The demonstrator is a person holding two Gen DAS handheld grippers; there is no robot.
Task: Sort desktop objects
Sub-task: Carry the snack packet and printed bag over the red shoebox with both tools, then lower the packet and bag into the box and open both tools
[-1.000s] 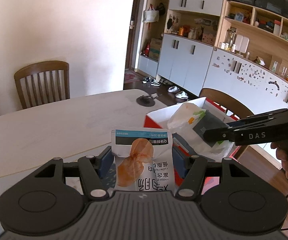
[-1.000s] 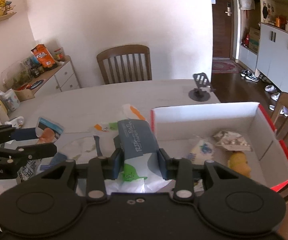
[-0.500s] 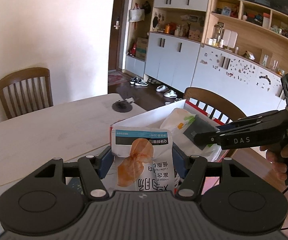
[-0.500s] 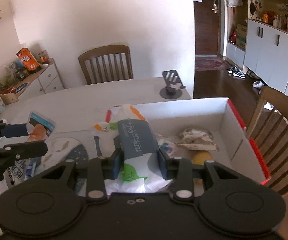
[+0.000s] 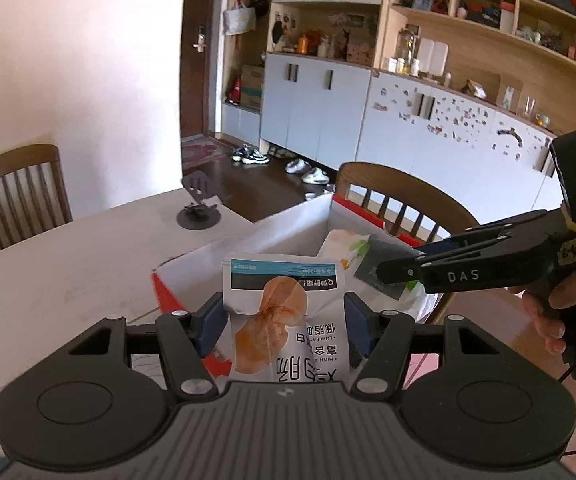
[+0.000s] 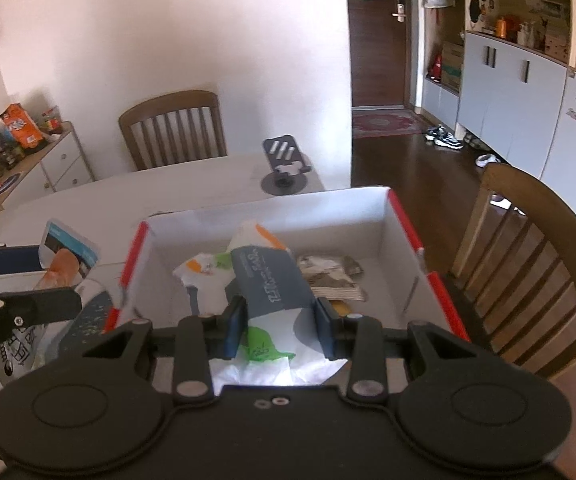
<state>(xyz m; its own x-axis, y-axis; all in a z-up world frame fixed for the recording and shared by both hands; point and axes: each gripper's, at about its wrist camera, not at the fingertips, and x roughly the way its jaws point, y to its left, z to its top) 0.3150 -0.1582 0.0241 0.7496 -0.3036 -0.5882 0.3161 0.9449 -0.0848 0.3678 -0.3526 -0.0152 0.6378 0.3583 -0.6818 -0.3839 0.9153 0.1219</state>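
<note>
Nearest to us, our left gripper [image 5: 283, 322] has its blue pads pressed against both sides of a white snack packet [image 5: 285, 320] with an orange picture and a teal band along its top edge. The packet stands upright between the fingers, which are roughly half spread to fit its width, and it hangs just at the near red corner of the box [image 5: 271, 236].

Our right gripper [image 6: 279, 322] is clamped on a soft tissue pack [image 6: 269, 280], white with green and orange patches and a dark blue-grey paper band. Its jaws are closing, squeezing the pack narrow between the pads. From the left camera we see this gripper from the side, with a hand [image 5: 556, 312] around its handle and the pack sticking out beyond the fingertips above the box.

The pack is held over the open box, which has white inner walls and red edges and sits on the pale table [image 6: 191, 184]. Inside the box, beyond the pack, lie a crumpled brownish wrapper [image 6: 334, 276] and something yellow [image 6: 342, 306] mostly hidden behind the right finger.

Further on, a dark phone stand [image 6: 285, 166] sits on the table just behind the box. A wooden chair [image 6: 173, 130] stands at the far side of the table, and another chair [image 6: 528, 264] stands to the right of the box.
</note>
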